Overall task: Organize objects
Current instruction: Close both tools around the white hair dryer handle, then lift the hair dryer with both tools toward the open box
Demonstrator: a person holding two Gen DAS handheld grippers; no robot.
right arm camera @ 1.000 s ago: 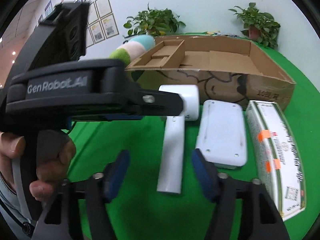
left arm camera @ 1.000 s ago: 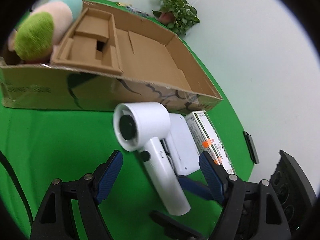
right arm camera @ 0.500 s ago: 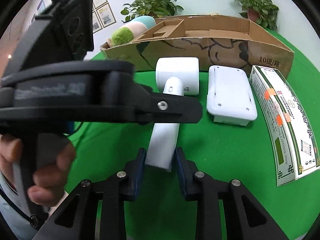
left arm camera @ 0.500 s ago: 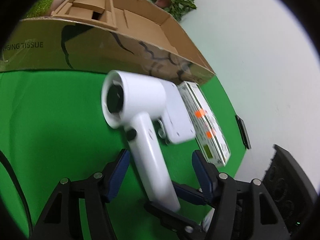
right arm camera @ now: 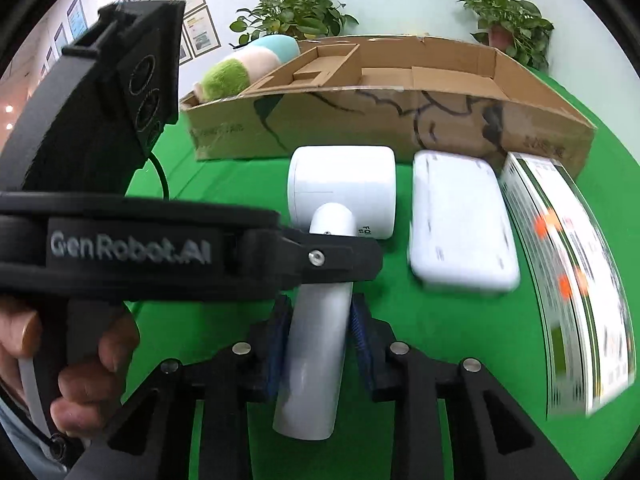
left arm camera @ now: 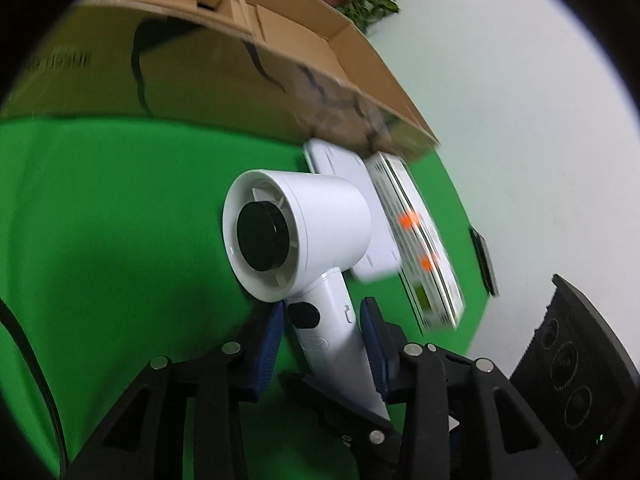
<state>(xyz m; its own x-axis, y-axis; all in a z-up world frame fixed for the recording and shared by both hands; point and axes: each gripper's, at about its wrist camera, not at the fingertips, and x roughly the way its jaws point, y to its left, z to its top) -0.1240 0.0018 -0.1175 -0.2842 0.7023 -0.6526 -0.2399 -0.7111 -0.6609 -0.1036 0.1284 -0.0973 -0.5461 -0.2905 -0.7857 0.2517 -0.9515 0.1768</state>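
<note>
Hair dryer (right arm camera: pixel 320 320): white, on the green desk (right arm camera: pixel 460 340) in front of the cardboard box (right arm camera: pixel 360 120), handle gripped from both sides.
Left gripper (left arm camera: pixel 322 332): jaws have just been closing; blue fingers (left arm camera: pixel 272 340) press the handle just below the head.
Right gripper (right arm camera: pixel 318 336): jaws have just closed in; fingers (right arm camera: pixel 278 336) clamp the handle lower down.
White case (right arm camera: pixel 460 228): lies just beside the dryer.
Printed carton (right arm camera: pixel 568 280): lies beside the case, blurred.
Plush toy (right arm camera: pixel 240 64): at the box's far end.
</note>
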